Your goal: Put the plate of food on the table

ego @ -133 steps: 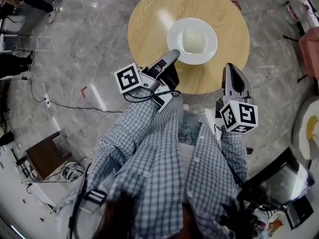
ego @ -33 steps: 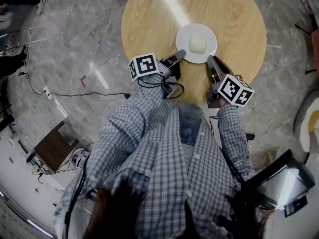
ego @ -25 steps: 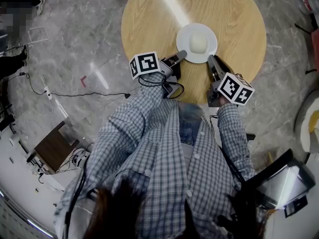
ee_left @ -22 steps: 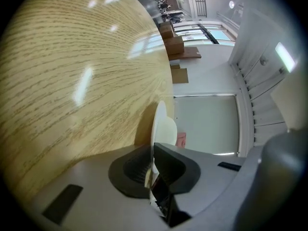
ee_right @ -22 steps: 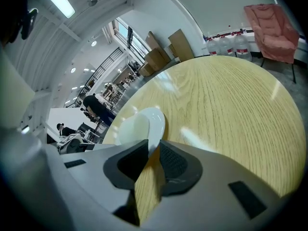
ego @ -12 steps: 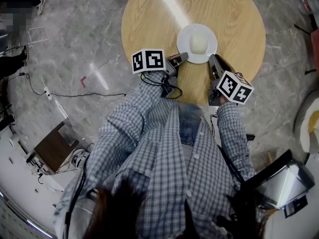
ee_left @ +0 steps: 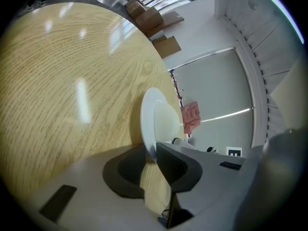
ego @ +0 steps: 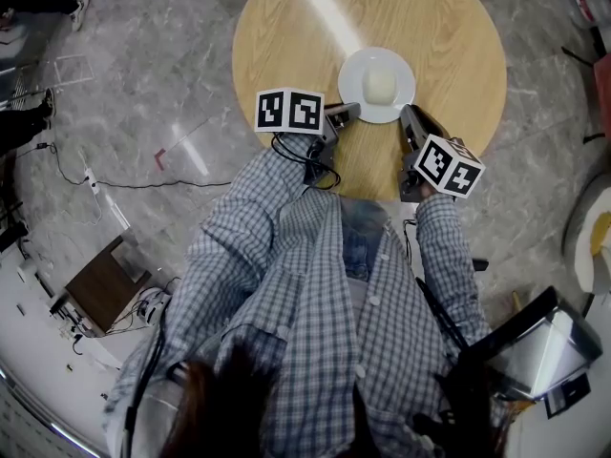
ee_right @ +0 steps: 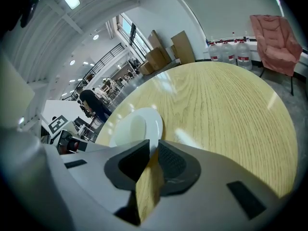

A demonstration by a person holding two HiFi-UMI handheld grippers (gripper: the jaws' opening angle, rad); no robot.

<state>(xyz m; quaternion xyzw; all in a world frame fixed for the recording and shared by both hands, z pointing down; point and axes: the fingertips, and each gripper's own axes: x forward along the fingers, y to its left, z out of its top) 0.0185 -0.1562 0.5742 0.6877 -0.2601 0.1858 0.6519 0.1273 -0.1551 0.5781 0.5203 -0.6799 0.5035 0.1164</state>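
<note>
A white plate (ego: 356, 69) with a pale block of food (ego: 380, 85) rests on the round wooden table (ego: 439, 17), near its front edge. My left gripper (ego: 349, 112) is at the plate's near-left rim, my right gripper (ego: 409, 113) at its near-right rim. In the left gripper view the plate (ee_left: 147, 114) stands edge-on, and its rim runs in between the jaw tips of the left gripper (ee_left: 151, 154), which close on it. The right gripper view shows the plate (ee_right: 154, 121) and food (ee_right: 130, 128), with the right gripper (ee_right: 153, 149) narrowly shut on the rim.
Grey marble floor surrounds the table, with a black cable (ego: 143, 182) and a low wooden stand (ego: 91, 299) at the left. A dark chair (ego: 535, 351) is at the lower right. Beyond the table are a pink armchair (ee_right: 280, 35) and water bottles (ee_right: 226, 49).
The plate has come down from in front of me onto the table. In the last second the left gripper rolled, turning its marker cube; plate and right gripper barely moved.
</note>
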